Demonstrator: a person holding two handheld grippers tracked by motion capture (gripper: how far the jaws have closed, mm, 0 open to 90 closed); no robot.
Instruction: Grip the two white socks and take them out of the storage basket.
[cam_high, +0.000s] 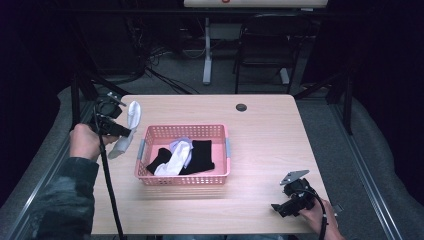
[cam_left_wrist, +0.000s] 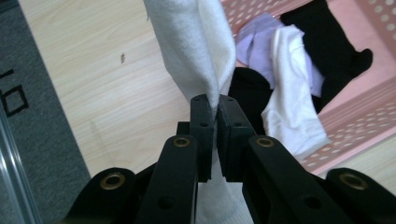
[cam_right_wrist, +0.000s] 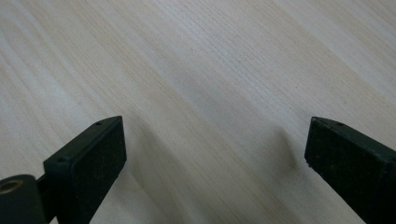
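Gripping a white sock (cam_high: 131, 120) near its middle, the left claw (cam_high: 124, 132) is held above the left edge of the tabletop (cam_high: 265, 135), just beside a pink basket (cam_high: 183, 177). The left gripper view shows its two black jaws pressed together on the sock (cam_left_wrist: 196, 51), with cloth rising above the pinch and more hanging below it. In the high view the sock's upper end stands up past the claw and its lower end droops toward the tabletop to the left of the basket.

The basket sits near the middle of the tabletop, a little left of centre. Inside it lie a black garment (cam_high: 200, 155), another white sock (cam_high: 175, 161) and a pale lilac piece of cloth (cam_high: 180, 144), loosely piled together.

The right claw (cam_high: 278, 207) rests near the tabletop's front right corner, well apart from the basket. The right gripper view shows its jaws spread wide with bare wood (cam_right_wrist: 201, 93) between them.
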